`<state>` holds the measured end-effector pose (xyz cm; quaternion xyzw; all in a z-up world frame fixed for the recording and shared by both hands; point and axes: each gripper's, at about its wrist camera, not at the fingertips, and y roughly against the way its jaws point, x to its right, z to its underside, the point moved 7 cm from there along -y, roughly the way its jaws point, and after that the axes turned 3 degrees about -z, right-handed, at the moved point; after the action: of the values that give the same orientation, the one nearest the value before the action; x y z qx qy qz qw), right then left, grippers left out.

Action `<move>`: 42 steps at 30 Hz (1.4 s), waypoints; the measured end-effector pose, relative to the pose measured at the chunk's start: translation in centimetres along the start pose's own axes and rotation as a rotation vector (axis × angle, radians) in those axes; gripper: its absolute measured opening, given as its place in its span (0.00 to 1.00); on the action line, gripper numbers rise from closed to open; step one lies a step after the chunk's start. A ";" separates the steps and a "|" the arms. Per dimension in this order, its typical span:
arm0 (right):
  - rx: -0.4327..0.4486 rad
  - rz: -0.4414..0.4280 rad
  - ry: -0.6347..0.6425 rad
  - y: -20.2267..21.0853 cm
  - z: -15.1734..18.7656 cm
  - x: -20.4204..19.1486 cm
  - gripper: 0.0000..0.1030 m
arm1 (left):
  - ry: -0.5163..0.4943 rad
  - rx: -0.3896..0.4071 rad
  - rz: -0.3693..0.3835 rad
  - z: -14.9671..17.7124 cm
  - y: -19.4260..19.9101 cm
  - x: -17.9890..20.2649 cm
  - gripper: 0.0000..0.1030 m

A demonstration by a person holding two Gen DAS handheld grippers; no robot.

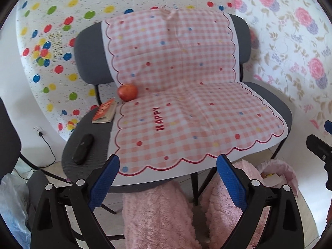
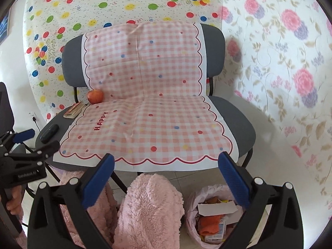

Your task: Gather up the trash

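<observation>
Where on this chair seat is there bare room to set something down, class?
The checked cloth is bare from the word HAPPY to its right scalloped edge. The left side is crowded: apple, booklet and black case sit there.

Beyond the fingertips a smooth, matt gingham sheet (image 2: pixel 145 103), perhaps thin plastic, covered the grey woven chair (image 2: pixel 238 124). A glossy apple (image 2: pixel 95 96) sat far left of them. Below them lay fluffy pink cloth (image 2: pixel 149 207) and a thin crinkled plastic bag (image 2: pixel 193 203) of cardboard scraps.
</observation>
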<state>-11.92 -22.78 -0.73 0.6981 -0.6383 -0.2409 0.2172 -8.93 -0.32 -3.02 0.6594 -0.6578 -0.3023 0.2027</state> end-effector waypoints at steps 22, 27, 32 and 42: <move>-0.007 0.013 -0.057 -1.2 0.0 1.3 0.95 | 0.021 -0.005 0.006 -1.0 -0.9 0.0 0.91; -0.011 0.012 -0.053 -1.4 -0.1 1.2 0.95 | 0.025 -0.006 0.006 -1.1 -1.0 -0.1 0.91; -0.012 0.013 -0.053 -1.5 -0.1 1.2 0.95 | 0.023 -0.008 0.008 -1.1 -1.1 -0.1 0.91; -0.017 0.012 -0.050 -1.9 -0.1 1.2 0.95 | 0.031 -0.014 0.004 -1.0 -1.4 -0.1 0.91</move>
<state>-10.29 -23.80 -1.83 0.6861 -0.6458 -0.2623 0.2085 -7.23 -0.32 -3.20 0.6613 -0.6537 -0.2964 0.2181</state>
